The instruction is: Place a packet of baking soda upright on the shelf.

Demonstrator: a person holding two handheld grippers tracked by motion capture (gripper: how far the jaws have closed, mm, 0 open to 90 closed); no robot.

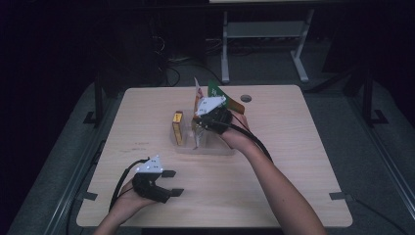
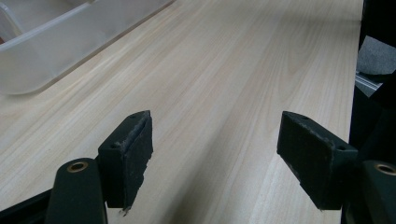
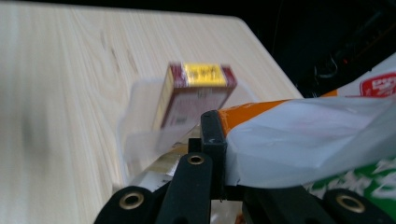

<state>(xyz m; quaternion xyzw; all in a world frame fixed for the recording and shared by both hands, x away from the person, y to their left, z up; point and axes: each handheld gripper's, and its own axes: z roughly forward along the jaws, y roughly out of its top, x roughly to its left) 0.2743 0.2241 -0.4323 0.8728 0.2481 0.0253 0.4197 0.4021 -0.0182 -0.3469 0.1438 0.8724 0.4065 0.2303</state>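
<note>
My right gripper (image 1: 200, 128) hangs over a clear plastic bin (image 1: 215, 148) at the table's middle, shut on a crinkly snack bag (image 1: 215, 92) of white, orange and green that sticks up behind it. In the right gripper view the bag (image 3: 303, 140) covers one jaw of the gripper (image 3: 224, 135). A maroon box with a yellow top (image 3: 196, 93) stands upright in the bin, just left of the gripper (image 1: 177, 128). My left gripper (image 1: 172, 182) rests low near the table's front left, open, with bare wood between its jaws (image 2: 215, 154).
The wooden table (image 1: 293, 161) has a round cable hole (image 1: 246, 98) at its far edge. A corner of the clear bin (image 2: 46, 51) lies ahead of the left gripper. Dark floor and a white desk frame (image 1: 264, 34) lie beyond the table.
</note>
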